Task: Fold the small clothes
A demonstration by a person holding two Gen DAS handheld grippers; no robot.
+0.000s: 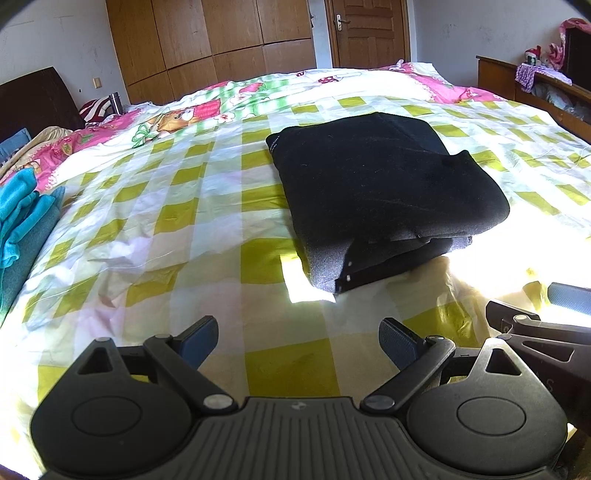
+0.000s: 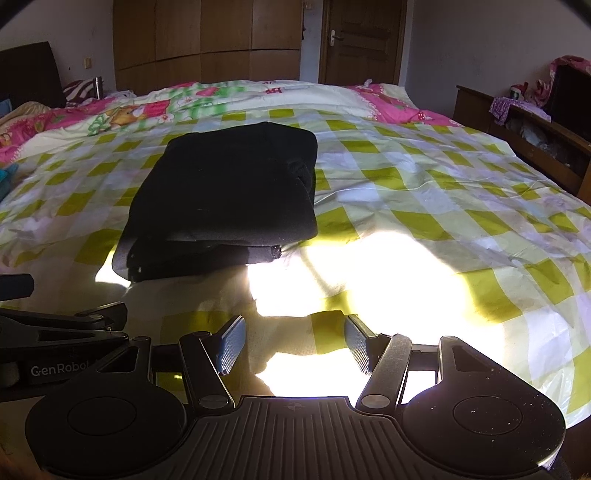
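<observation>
A black garment (image 1: 384,192) lies folded into a thick rectangle on the green-and-white checked bedsheet (image 1: 184,236); small white snaps show at its near corner. In the right wrist view the same black garment (image 2: 225,199) sits ahead and to the left. My left gripper (image 1: 298,345) hovers over the sheet short of the garment, open, nothing between its blue pads. My right gripper (image 2: 295,347) is also open and empty, over a sunlit patch of sheet (image 2: 369,273). Each gripper shows at the edge of the other's view.
Teal clothes (image 1: 22,218) lie piled at the bed's left edge. A pink cartoon quilt (image 1: 184,114) covers the far end. A wooden cabinet (image 2: 535,147) with clutter stands to the right. Wardrobe (image 1: 214,44) and door (image 1: 369,33) stand behind the bed.
</observation>
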